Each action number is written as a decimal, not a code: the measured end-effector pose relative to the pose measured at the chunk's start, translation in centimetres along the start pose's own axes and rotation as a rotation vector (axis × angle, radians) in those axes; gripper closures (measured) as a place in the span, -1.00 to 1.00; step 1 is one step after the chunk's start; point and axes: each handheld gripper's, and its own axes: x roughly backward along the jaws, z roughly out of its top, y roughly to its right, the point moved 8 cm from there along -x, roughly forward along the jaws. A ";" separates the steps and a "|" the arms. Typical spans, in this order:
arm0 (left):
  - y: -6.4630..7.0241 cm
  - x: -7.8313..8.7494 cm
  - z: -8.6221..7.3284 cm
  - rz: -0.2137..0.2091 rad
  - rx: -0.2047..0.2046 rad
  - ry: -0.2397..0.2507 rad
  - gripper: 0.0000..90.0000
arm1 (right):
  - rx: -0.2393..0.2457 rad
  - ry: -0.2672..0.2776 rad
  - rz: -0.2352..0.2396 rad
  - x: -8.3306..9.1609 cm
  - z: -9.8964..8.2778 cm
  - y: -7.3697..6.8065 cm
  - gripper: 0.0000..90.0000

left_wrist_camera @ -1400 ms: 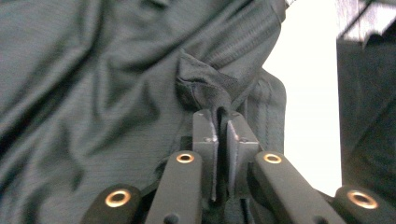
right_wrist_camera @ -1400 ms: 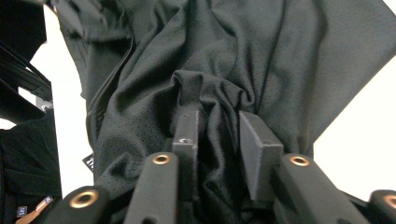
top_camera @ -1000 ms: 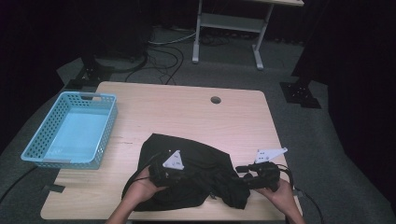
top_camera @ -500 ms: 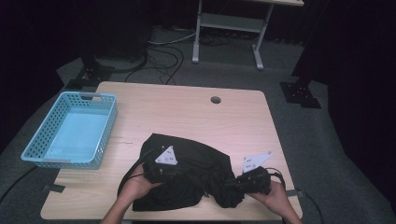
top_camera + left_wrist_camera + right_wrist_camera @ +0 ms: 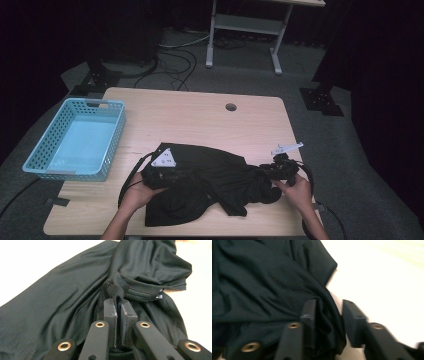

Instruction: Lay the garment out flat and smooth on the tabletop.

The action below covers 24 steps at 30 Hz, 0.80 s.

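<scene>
A black garment (image 5: 210,186) lies crumpled on the front half of the wooden table (image 5: 200,122). My left gripper (image 5: 176,177) sits on the garment's left part, held by a hand. In the left gripper view it (image 5: 119,307) is shut on a raised fold of the garment (image 5: 75,290) beside the collar seam. My right gripper (image 5: 264,173) is at the garment's right end. Its jaws (image 5: 328,312) stand apart in the right gripper view, with the edge of the garment (image 5: 262,277) bunched between them and loose against the left jaw.
A light blue basket (image 5: 114,131) stands at the table's left edge. A round cable hole (image 5: 230,106) is near the far edge. Cables trail from both grippers over the front edge. The table's right edge is close to the right gripper.
The left gripper has drawn its fold to the left. The right gripper dipped toward the garment, then came up at its right end, and the cloth now lies more spread out.
</scene>
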 end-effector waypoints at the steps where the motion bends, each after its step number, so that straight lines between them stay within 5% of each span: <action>1: 0.0 0.0 0.0 0.000 0.000 0.000 0.90 | 0.000 0.000 0.000 0.0 0.0 0.0 0.33; 4: -0.4 -0.2 -0.2 0.007 0.009 -0.004 0.90 | 0.098 0.073 0.008 2.5 0.6 -1.6 0.09; 8: -0.6 -0.5 -0.4 0.010 0.018 -0.011 0.89 | 0.195 0.127 0.026 4.2 0.6 -3.8 0.05; 11: -0.8 -0.8 -0.6 0.012 0.024 -0.018 0.89 | 0.244 0.159 0.098 4.7 0.3 -6.0 0.09; 15: -0.8 -0.9 -0.7 0.013 0.027 -0.018 0.89 | 0.327 0.082 0.187 2.8 -0.7 -8.7 0.20; 17: -0.8 -0.9 -0.6 0.014 0.025 -0.017 0.89 | 0.358 0.023 0.159 1.3 -1.1 -9.4 0.31; 21: -0.8 -0.7 -0.7 0.020 0.022 -0.017 0.89 | 0.326 -0.051 0.102 -1.2 -1.3 -8.5 0.83; 24: -1.1 -0.5 -0.9 0.028 0.027 -0.013 0.89 | 0.240 -0.057 0.100 -1.8 -1.1 -6.7 0.99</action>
